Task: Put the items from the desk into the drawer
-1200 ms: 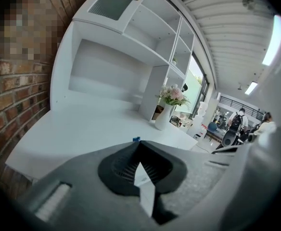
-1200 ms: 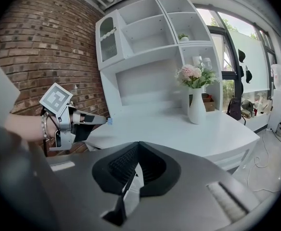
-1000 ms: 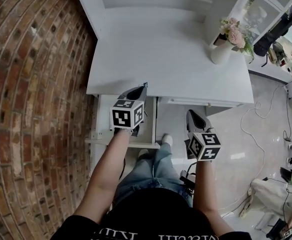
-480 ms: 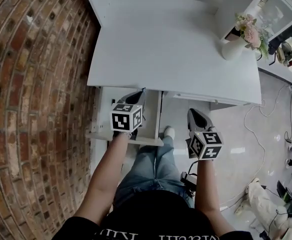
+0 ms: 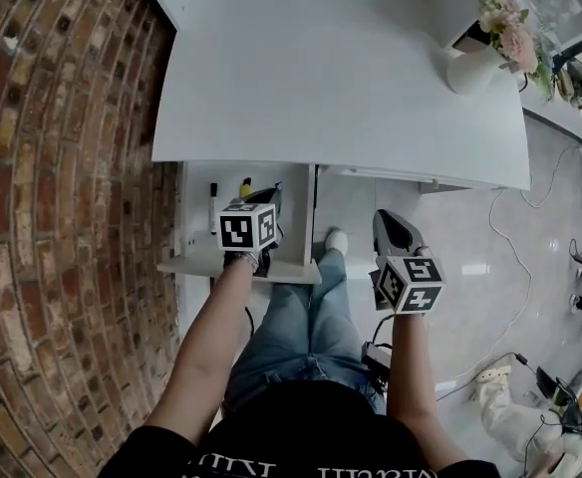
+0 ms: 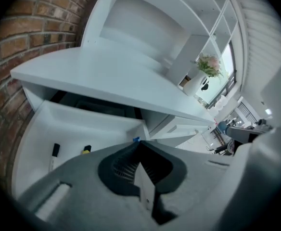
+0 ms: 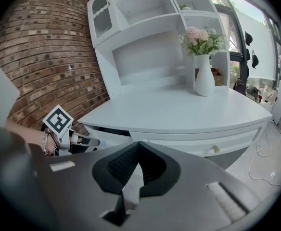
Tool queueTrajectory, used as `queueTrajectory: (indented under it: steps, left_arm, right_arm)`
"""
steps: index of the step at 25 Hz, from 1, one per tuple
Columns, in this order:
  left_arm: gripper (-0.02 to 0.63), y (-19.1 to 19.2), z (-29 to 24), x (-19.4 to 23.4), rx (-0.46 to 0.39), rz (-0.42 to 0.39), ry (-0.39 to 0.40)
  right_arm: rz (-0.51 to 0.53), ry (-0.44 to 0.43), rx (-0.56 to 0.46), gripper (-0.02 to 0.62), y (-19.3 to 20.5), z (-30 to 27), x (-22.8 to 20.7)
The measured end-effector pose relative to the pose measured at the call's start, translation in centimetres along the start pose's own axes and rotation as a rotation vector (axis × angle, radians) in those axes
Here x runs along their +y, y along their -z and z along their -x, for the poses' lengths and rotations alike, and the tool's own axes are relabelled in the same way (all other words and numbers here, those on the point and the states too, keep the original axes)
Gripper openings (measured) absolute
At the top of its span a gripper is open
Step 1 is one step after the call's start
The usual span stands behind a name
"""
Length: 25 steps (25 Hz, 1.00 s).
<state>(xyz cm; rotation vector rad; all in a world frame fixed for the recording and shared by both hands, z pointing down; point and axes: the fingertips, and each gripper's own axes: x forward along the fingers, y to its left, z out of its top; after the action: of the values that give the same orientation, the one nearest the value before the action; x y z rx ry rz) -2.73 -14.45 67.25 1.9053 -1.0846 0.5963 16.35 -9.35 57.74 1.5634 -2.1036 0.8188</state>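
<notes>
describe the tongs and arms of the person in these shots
The left tongs and right tongs are matching grey pointed shells with dark ribbed pads inside. Each carries a white cube printed with black square markers. The arms are bare below a black short-sleeved shirt with white lettering.
</notes>
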Motion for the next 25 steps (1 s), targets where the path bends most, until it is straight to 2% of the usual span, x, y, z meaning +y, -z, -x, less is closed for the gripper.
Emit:
queueTrajectory:
  steps: [3,9,16,21,22,23,24,25]
  left_arm:
    - [-0.002,1.9,-1.7,1.3,0.078,0.045,-0.017]
    - [0.0,5.3,-4.8,3.7,0.218,0.084,-0.055]
    - [0.002,8.2,-7.8,4.1,0.339,0.184,-0.026]
    - [0.011,9.3,-8.5,4.2,0.396,0.172,-0.042]
    - [0.07,9.4,-8.6,4.1,0.397,0.173,-0.045]
    - [0.159,9.4,-8.5,4.0,0.396,0.18,-0.044]
    - [0.216,9.3,-8.5,3.9,0.393,0.188,-0.043]
    - [0.241,9.2,-8.3,3.9,0.389,0.194,-0.044]
  right_arm:
    - [-0.014,0.019,0.012,0.006,0.4,-0.1,-1.1]
    - [-0.023,0.053,0.029,0.006,0.8,0.0,-3.0]
    - [-0.028,0.094,0.052,0.008,1.7,0.4,-5.0]
    - [-0.029,0.105,0.059,0.006,1.9,0.6,-5.5]
    - [-0.029,0.104,0.059,0.006,1.8,0.6,-5.5]
    - [-0.028,0.102,0.056,0.006,1.6,0.6,-5.5]
    - [-0.026,0.098,0.051,0.007,1.3,0.6,-5.3]
    - [-0.023,0.093,0.046,0.006,1.0,0.6,-5.1]
